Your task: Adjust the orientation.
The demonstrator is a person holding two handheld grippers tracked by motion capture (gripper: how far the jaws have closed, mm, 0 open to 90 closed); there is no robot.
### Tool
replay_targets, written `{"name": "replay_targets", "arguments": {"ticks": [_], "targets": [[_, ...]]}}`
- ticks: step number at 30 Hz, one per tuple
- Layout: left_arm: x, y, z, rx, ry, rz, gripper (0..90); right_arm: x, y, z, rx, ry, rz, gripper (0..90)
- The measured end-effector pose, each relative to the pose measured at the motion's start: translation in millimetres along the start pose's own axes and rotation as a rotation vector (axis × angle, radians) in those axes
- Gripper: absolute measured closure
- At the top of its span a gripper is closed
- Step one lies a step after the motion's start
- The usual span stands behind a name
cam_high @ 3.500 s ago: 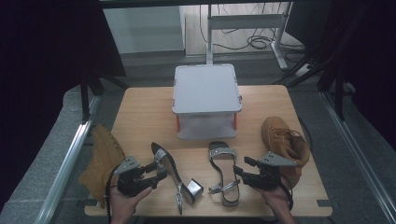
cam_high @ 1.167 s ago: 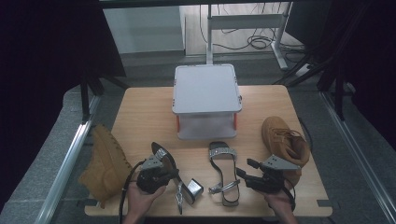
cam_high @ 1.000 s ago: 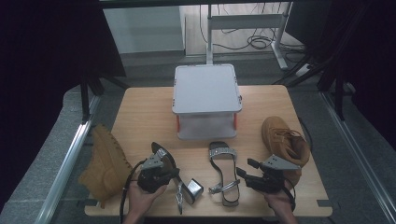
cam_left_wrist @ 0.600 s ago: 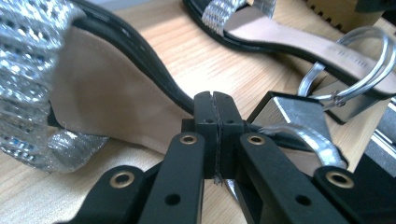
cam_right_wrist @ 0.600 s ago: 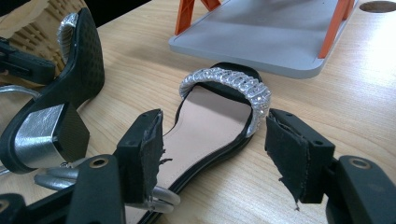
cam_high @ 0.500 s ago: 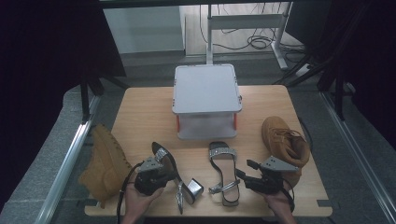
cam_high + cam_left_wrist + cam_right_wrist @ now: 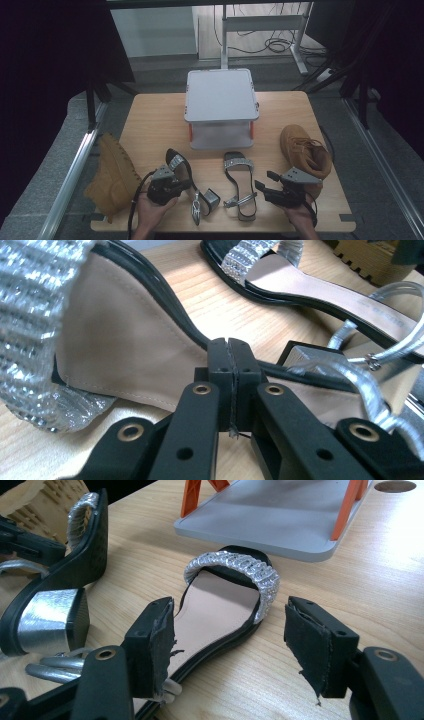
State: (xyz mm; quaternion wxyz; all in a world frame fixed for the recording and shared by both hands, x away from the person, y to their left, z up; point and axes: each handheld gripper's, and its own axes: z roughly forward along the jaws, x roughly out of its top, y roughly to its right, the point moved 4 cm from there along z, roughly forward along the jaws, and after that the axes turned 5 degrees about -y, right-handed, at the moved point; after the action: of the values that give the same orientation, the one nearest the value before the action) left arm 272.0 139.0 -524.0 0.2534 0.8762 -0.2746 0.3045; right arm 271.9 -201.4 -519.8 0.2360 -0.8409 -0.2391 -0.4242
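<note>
**Left jaws pinched on a sandal's edge, right jaws wide**

The left hand-held gripper [image 7: 172, 181] has its jaws pressed together on the black sole edge of the tilted silver-strapped, block-heeled sandal [image 7: 187, 185], near the front of the light wooden surface [image 7: 150, 120]. The right hand-held gripper [image 7: 267, 187] stands wide open, holding nothing, just beside the matching flat-lying silver-strapped sandal [image 7: 239, 186]. A grey lidded box [image 7: 221, 95] sits behind both.

2 silver sandals [image 7: 186, 176] [image 7: 239, 186], 2 tan boots [image 7: 114, 172] [image 7: 304, 153] — 1 grey box [image 7: 221, 95], 1 table [image 7: 155, 120]
</note>
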Motion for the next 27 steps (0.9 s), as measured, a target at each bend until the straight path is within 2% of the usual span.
{"name": "replay_targets", "arguments": {"ticks": [3, 5, 7, 9, 18, 21, 27], "targets": [[4.9, -0.9, 8.9, -0.004, 0.006, -0.011, 90.0, -0.6, -0.1, 0.6, -0.002, -0.003, -0.005, 36.7], [12.2, -0.9, 20.9, -0.002, -0.013, -0.012, 90.0, -1.1, -0.5, 1.2, -0.003, -0.006, -0.006, 36.7], [16.3, -0.6, 25.8, -0.018, -0.011, -0.018, 90.0, -1.5, -1.2, 1.0, -0.002, -0.007, -0.007, 36.7], [18.7, -0.6, 26.9, -0.004, -0.015, -0.009, 90.0, -1.7, -1.4, 0.6, -0.002, -0.008, -0.010, 36.7], [13.7, -2.3, 16.8, 0.001, 0.003, -0.008, 90.0, -0.6, -1.7, -2.0, 0.001, -0.004, -0.003, 37.4], [10.4, -2.7, 12.0, -0.013, 0.011, -0.019, 90.0, 1.2, -4.3, -2.7, 0.004, -0.004, 0.031, 37.3], [10.6, -3.5, 2.1, -0.009, 0.038, -0.026, 88.7, 1.7, -10.9, -0.8, 0.030, -0.030, 0.014, 49.7]]}}
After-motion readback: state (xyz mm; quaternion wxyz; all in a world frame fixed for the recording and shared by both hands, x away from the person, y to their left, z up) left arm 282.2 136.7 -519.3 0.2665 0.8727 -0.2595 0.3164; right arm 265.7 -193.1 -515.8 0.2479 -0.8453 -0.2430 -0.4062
